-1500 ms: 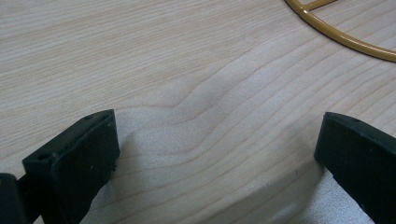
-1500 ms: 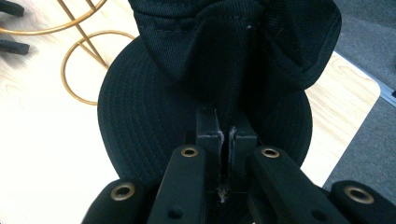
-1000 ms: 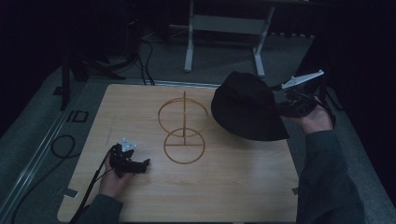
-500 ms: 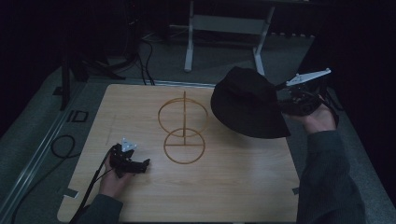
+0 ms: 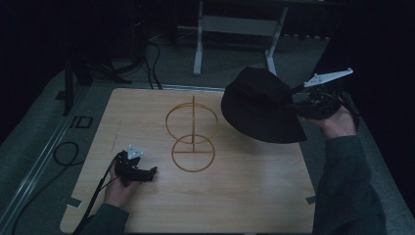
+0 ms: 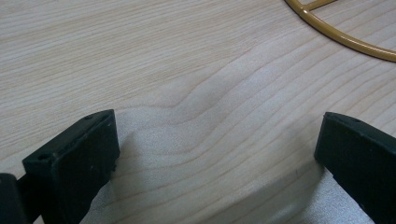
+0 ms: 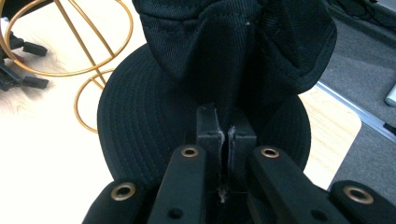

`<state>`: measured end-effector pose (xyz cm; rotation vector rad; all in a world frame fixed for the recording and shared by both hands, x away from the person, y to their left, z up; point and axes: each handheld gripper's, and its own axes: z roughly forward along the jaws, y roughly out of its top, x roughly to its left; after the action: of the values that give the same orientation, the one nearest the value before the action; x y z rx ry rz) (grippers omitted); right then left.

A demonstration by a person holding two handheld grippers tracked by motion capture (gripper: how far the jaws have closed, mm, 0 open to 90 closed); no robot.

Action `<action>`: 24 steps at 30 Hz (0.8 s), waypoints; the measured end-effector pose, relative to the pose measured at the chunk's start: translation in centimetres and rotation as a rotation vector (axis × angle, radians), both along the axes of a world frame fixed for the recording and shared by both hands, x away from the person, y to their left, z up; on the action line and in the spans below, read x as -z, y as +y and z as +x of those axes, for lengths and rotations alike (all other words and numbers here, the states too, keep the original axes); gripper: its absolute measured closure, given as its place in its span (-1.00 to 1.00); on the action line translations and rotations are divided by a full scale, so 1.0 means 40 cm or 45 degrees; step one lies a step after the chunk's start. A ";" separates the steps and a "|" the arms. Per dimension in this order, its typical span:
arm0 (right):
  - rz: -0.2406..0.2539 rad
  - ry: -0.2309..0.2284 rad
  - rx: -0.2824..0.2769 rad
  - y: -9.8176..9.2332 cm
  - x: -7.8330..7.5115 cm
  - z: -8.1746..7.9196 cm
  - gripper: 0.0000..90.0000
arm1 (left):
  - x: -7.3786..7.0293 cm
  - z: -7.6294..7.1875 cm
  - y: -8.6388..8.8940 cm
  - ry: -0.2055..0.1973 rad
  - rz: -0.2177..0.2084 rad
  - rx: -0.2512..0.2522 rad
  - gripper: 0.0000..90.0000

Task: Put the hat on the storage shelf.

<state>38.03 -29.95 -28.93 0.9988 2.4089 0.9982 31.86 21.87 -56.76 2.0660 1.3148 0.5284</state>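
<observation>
1. The high view is dim and bluish; only the wooden table catches light, and the room behind falls to near black.
2. The left gripper view is evenly bright and sharp, with soft shadows beneath the jaws.
3. In the right gripper view the tabletop glares pale, while the black hat swallows detail.

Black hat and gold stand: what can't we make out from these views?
- Inside of the black hat: high view, its crown and brim cover it.
- How much cloth the right gripper pinches: right gripper view, the shut jaws hide it.
- Gold wire stand: left gripper view, cut off by the top edge.
- Left gripper: high view, too small and dark to read the jaws.
- Table under the hat: brim hides it.
</observation>
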 end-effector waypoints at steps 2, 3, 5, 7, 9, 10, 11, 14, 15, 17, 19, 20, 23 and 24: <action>0.000 -0.003 -0.001 0.000 -0.003 -0.001 0.94 | 0.000 0.000 0.000 0.001 0.000 0.000 -0.99; 0.004 -0.006 -0.001 0.000 -0.005 -0.001 0.94 | 0.000 0.000 0.000 0.001 -0.001 -0.001 -0.99; 0.003 -0.003 -0.010 0.000 -0.008 -0.001 0.94 | 0.000 0.000 0.000 0.000 -0.001 -0.001 -0.99; 0.006 0.001 -0.015 0.000 -0.011 -0.001 0.94 | 0.000 0.000 0.000 0.000 0.001 0.001 -0.99; 0.008 -0.001 -0.022 0.001 -0.013 -0.001 0.94 | 0.000 0.000 0.000 0.000 0.001 0.001 -0.99; 0.011 -0.001 -0.024 0.003 -0.014 -0.001 0.94 | 0.000 0.000 0.000 0.000 0.000 0.000 -0.99; 0.011 -0.003 -0.024 0.003 -0.015 0.000 0.94 | 0.000 0.000 0.000 0.000 0.001 0.000 -0.99; 0.015 -0.008 -0.025 0.005 -0.018 0.000 0.94 | 0.000 0.000 0.000 0.000 0.001 0.001 -0.99; 0.017 -0.011 -0.029 0.005 -0.020 0.001 0.94 | 0.000 0.000 0.000 0.000 0.002 0.001 -0.99; 0.018 -0.014 -0.028 0.005 -0.023 0.000 0.94 | 0.000 0.000 0.000 -0.001 0.004 0.001 -0.99; 0.020 -0.018 -0.030 0.006 -0.027 -0.001 0.94 | 0.000 0.000 0.000 0.000 0.004 0.000 -0.99; 0.020 -0.018 -0.030 0.006 -0.027 -0.001 0.94 | 0.000 0.000 0.000 0.000 0.004 0.000 -0.99; 0.025 -0.020 -0.038 0.006 -0.032 -0.002 0.94 | 0.000 0.000 0.000 -0.001 0.003 0.000 -0.99; 0.024 -0.022 -0.040 0.006 -0.033 -0.002 0.94 | 0.000 0.000 0.000 -0.001 0.003 0.000 -0.99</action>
<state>37.96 -29.71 -27.60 0.9573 2.4126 1.0380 31.86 21.87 -56.76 2.0678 1.3145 0.5309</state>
